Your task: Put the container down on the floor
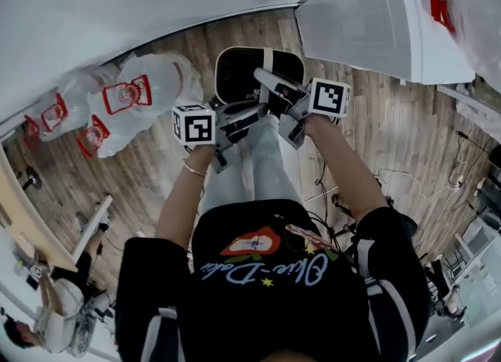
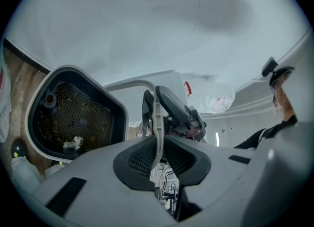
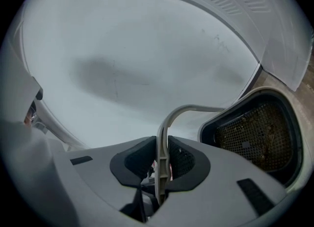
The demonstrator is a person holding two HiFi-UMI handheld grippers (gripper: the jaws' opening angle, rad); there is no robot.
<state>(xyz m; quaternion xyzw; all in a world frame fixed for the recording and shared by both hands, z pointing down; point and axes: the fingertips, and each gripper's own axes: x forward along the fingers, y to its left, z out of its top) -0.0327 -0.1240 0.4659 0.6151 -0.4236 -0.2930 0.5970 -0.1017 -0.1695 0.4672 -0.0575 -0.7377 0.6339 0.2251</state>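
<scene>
The container point(image 1: 239, 74) is a black tub with a pale rim and a mesh liner holding scraps point(image 2: 73, 118). It hangs by a thin grey bail handle point(image 2: 157, 123) over the wooden floor point(image 1: 156, 172), close to the white wall. My left gripper point(image 1: 239, 121) is shut on the handle, its pads point(image 2: 140, 155) pressing both sides. My right gripper point(image 1: 274, 94) is shut on the same handle point(image 3: 163, 137) a little further along, and it also shows in the left gripper view point(image 2: 181, 115). The tub lies to the right in the right gripper view point(image 3: 255, 132). I cannot tell whether its bottom touches the floor.
Two white plastic bags with red print point(image 1: 133, 98) lie on the floor to the left. A white appliance point(image 1: 368, 23) stands at the upper right. Cables point(image 1: 407, 180) trail across the floor at right. Another person sits at the lower left point(image 1: 55, 305).
</scene>
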